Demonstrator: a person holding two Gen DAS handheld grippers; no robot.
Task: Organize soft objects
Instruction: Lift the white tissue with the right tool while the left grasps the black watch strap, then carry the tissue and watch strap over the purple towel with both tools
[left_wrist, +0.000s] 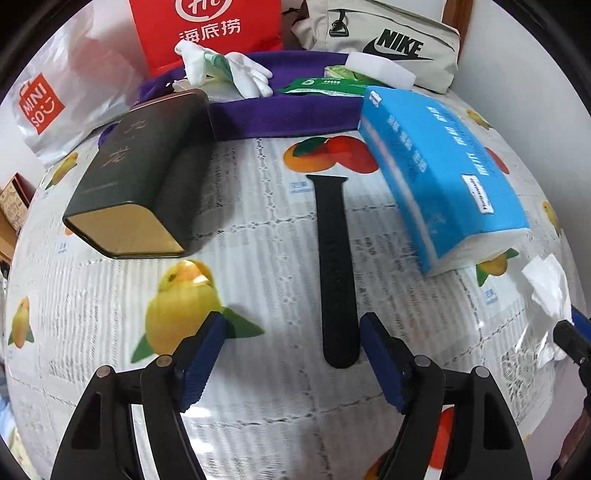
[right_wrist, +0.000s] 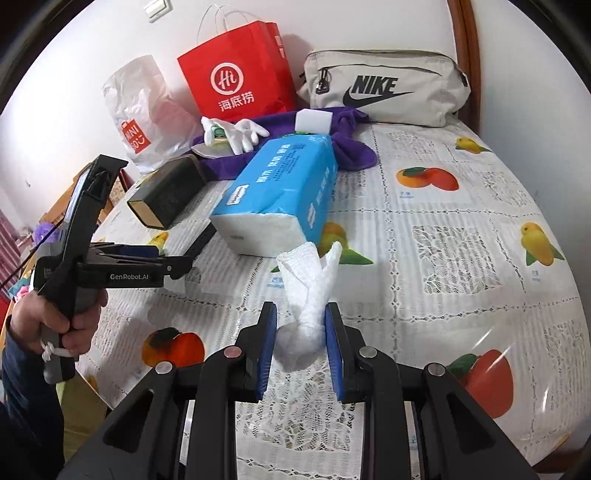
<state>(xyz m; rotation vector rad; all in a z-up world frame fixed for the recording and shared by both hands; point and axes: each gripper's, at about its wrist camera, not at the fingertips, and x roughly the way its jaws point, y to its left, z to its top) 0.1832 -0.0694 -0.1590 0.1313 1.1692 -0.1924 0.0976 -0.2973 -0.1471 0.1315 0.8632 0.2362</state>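
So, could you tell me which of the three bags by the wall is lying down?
The beige Nike pouch; the red paper bag and clear Miniso bag stand upright.

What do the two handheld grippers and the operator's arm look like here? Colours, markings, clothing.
Both grippers, left and right, have black angular linkage arms with silver round pivot pins and blue ribbed finger pads. The left unit's body reads "GenRobot.AI" in white, with a grey handle and a white knotted cord. The person's sleeve is dark navy.
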